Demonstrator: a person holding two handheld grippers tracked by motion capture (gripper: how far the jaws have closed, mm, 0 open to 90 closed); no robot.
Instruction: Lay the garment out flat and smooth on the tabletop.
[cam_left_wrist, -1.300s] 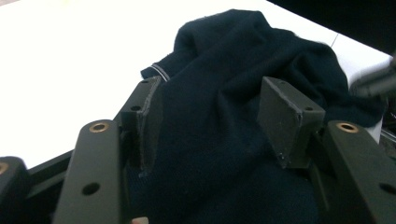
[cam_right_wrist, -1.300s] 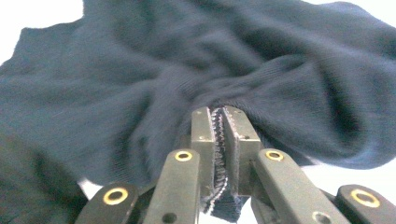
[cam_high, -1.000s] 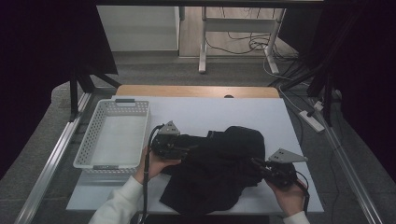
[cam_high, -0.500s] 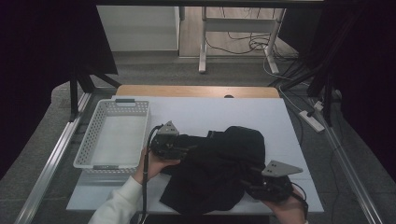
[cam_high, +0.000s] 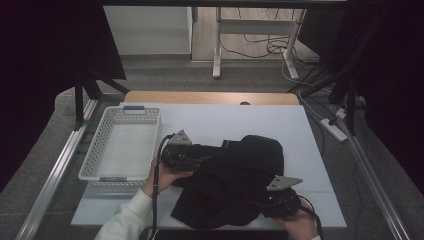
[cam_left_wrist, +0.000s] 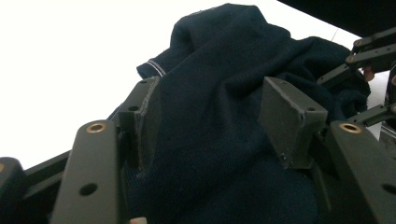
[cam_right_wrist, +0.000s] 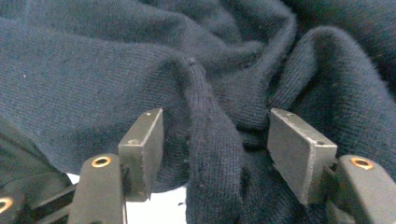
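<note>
Jaws of both the left gripper (cam_left_wrist: 210, 121) and right gripper (cam_right_wrist: 217, 144) stand spread around the dark garment (cam_high: 235, 180).

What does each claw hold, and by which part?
Right claw: nothing; its jaws have just been opening, a fold of the sweater loose between them. Left claw: sweater edge fills its jaws; grip cannot be told.

No legible text, label, brand, number or sign appears on any surface in the high view or in either gripper view.
</note>
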